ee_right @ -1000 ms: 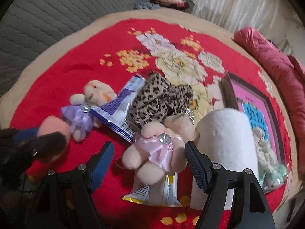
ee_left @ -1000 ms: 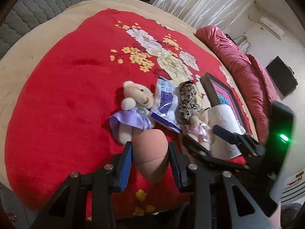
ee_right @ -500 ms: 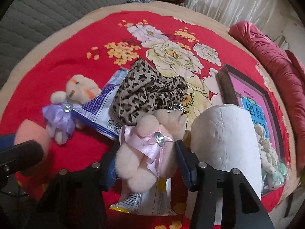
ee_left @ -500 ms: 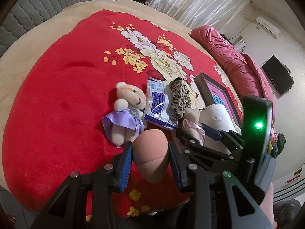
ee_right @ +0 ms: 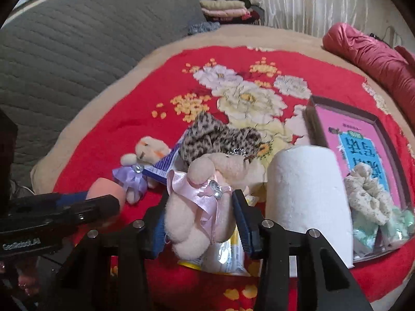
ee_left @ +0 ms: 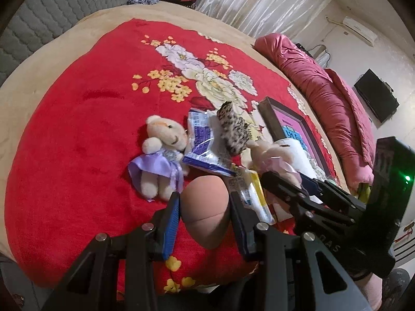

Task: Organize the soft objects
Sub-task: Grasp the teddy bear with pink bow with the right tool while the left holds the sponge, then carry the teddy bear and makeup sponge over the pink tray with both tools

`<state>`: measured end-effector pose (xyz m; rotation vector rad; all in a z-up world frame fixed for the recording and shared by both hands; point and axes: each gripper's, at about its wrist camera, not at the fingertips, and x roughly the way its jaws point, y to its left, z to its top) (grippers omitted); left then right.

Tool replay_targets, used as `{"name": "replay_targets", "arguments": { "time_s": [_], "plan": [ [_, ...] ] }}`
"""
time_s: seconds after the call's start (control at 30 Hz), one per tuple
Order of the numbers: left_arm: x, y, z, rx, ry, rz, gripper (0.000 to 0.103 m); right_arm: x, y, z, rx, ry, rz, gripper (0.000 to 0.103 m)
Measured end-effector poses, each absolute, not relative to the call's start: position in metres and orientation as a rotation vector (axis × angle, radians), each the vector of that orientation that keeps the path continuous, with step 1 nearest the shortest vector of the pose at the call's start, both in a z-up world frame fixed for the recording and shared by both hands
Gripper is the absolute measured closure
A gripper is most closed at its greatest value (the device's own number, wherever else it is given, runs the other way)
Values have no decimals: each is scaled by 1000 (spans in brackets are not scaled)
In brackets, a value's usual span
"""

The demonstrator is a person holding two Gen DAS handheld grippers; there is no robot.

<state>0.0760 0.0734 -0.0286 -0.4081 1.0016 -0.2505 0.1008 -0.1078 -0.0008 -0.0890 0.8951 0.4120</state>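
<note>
My left gripper [ee_left: 203, 211] is shut on a peach egg-shaped sponge [ee_left: 206, 208], held above the red floral blanket [ee_left: 77, 134]. My right gripper [ee_right: 201, 219] has its jaws closing on a cream plush bear in a pink ribbon dress [ee_right: 199, 202]; the pads press its sides and it is lifted off the blanket. A second bear in a purple dress [ee_left: 160, 158] lies on the blanket beside a blue-and-white packet [ee_left: 202, 142] and a leopard-print scrunchie [ee_right: 218, 137]. The left gripper also shows at the left of the right wrist view [ee_right: 101, 202].
A white paper roll [ee_right: 306, 189] stands right of the pink bear. A framed tray [ee_right: 363, 140] holds a pink book and pale scrunchies [ee_right: 368, 197]. A yellow-edged packet [ee_right: 225, 256] lies under the bear. A rolled pink quilt [ee_left: 332, 103] and grey headboard [ee_right: 77, 51] border the bed.
The right gripper's jaws closed around the pink-dressed bear and raised it off the blanket. The left gripper kept its hold on the sponge and barely moved.
</note>
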Motion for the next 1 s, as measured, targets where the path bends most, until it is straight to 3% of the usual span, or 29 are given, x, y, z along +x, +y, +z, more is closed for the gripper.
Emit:
{"name": "replay_targets", "arguments": {
  "time_s": [1.0],
  "plan": [
    [65, -71, 44, -197, 875, -394, 65, 55, -243, 83, -76, 550, 162, 56]
  ]
}}
